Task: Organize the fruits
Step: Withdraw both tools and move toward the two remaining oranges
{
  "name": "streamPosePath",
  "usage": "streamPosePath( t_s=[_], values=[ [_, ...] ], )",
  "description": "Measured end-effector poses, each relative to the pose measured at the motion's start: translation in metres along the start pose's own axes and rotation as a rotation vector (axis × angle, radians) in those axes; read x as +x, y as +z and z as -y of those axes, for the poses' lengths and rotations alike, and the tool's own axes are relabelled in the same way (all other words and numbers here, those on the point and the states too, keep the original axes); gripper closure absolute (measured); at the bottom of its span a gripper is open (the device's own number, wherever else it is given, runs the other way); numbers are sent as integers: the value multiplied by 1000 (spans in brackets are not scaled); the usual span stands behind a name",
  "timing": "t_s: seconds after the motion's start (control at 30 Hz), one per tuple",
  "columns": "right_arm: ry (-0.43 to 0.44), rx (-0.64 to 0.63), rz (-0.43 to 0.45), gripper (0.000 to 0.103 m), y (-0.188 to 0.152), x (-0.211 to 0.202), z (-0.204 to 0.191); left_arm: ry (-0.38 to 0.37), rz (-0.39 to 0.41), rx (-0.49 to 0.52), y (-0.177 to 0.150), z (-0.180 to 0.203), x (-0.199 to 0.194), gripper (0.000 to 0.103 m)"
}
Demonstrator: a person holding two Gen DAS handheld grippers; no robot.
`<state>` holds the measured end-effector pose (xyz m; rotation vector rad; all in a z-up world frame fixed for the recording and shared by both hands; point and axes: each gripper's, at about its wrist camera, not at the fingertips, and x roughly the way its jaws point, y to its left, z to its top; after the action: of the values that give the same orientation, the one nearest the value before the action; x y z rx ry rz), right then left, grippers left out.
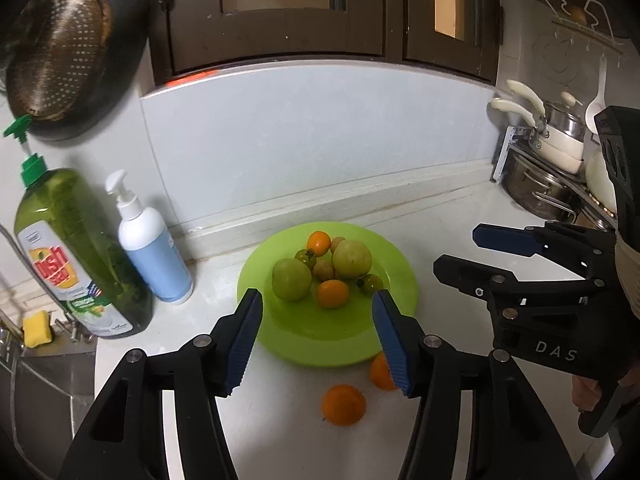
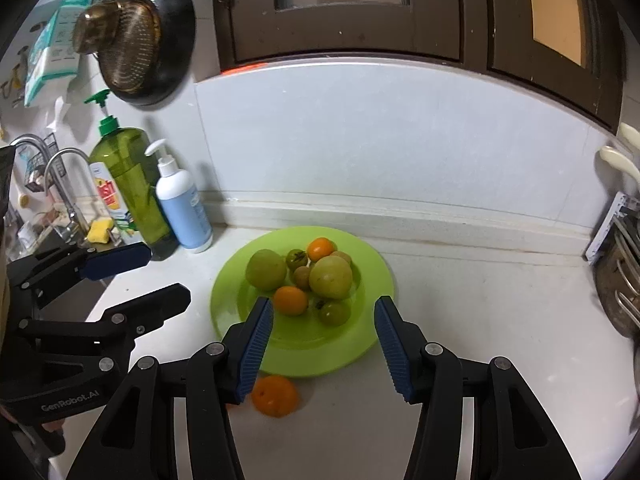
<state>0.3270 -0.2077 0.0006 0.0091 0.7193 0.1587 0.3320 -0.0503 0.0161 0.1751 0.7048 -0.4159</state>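
A lime green plate (image 1: 320, 340) (image 2: 296, 354) on the white counter holds several fruits: two large green ones (image 1: 292, 279) (image 2: 330, 277), small green tomatoes and two oranges (image 1: 332, 293) (image 2: 291, 300). Two oranges lie on the counter in front of the plate (image 1: 344, 404) (image 1: 380, 372); the right wrist view shows one (image 2: 275, 395). My left gripper (image 1: 316, 344) is open and empty above the plate's near rim. My right gripper (image 2: 324, 352) is open and empty over the plate's near edge; it shows at the right of the left wrist view (image 1: 476, 252).
A green dish soap bottle (image 1: 76, 256) (image 2: 132, 188) and a white and blue pump bottle (image 1: 152, 248) (image 2: 184, 208) stand left of the plate. A sink with tap (image 2: 60, 184) and yellow sponge (image 1: 37, 328) is at far left. Pots (image 1: 556, 160) stand at right.
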Motion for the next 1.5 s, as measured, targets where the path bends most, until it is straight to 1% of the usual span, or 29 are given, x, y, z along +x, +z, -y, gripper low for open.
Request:
streamPosePath(
  t_s=[0.07,0.17,0.37,0.53,0.6,0.93,1.1,1.27,1.5],
  values=[
    [-1,-5,7,43,-4,-6,-6,6,2,-2,-5,-1,-5,45],
    [-3,-20,16,43,-10,-13,-13,10,-2,-1,-16,-3,-11,42],
    [-7,-50,4,43,-26,-19,-24,18,-13,16,-33,-3,-17,42],
    [6,-58,-23,43,-41,-18,-30,35,-7,59,-50,3,-20,40],
    [10,-61,-37,43,-48,-15,-31,26,-14,78,-58,5,-18,40],
    [34,-107,-121,43,-79,7,-38,-8,-48,156,-86,14,0,40],
    [37,-121,-153,43,-88,20,-38,-35,-83,187,-97,17,19,40],
    [40,-133,-187,43,-93,36,-35,-51,-111,208,-101,20,35,41],
    [46,-159,-217,43,-90,56,-35,-74,-131,213,-102,20,52,41]
  ],
)
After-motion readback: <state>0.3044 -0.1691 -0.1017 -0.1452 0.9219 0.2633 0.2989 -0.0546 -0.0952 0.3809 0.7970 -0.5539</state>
